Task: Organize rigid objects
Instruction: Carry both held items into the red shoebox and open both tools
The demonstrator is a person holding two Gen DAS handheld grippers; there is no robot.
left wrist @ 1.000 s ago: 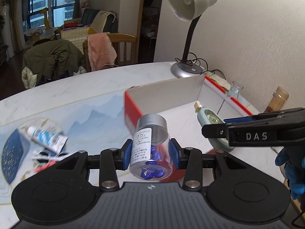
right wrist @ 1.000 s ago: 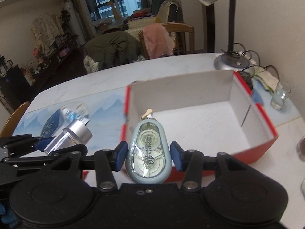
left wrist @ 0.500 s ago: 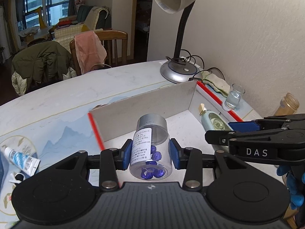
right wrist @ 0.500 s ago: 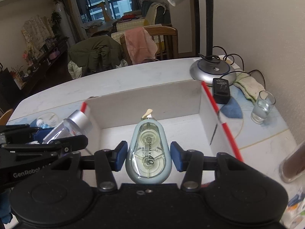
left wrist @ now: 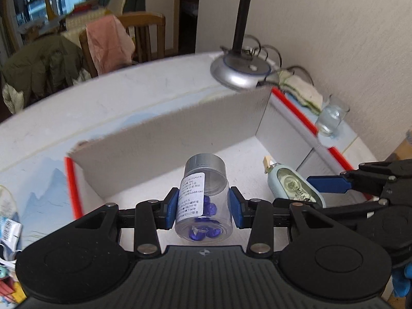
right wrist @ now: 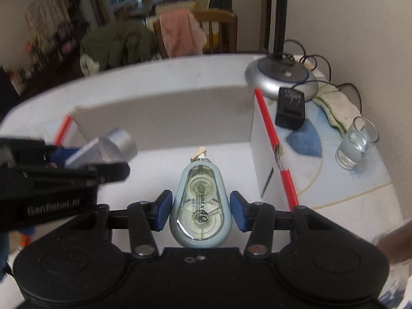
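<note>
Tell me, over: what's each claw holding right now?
Left gripper shut on jar. Right gripper shut on tape. Both over box. Nothing in the way.

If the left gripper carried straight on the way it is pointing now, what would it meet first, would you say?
Most likely the white floor of the box. The left gripper, shut on the clear jar, points down into it, and nothing lies ahead before the box's far wall, though depth is hard to judge.
</note>
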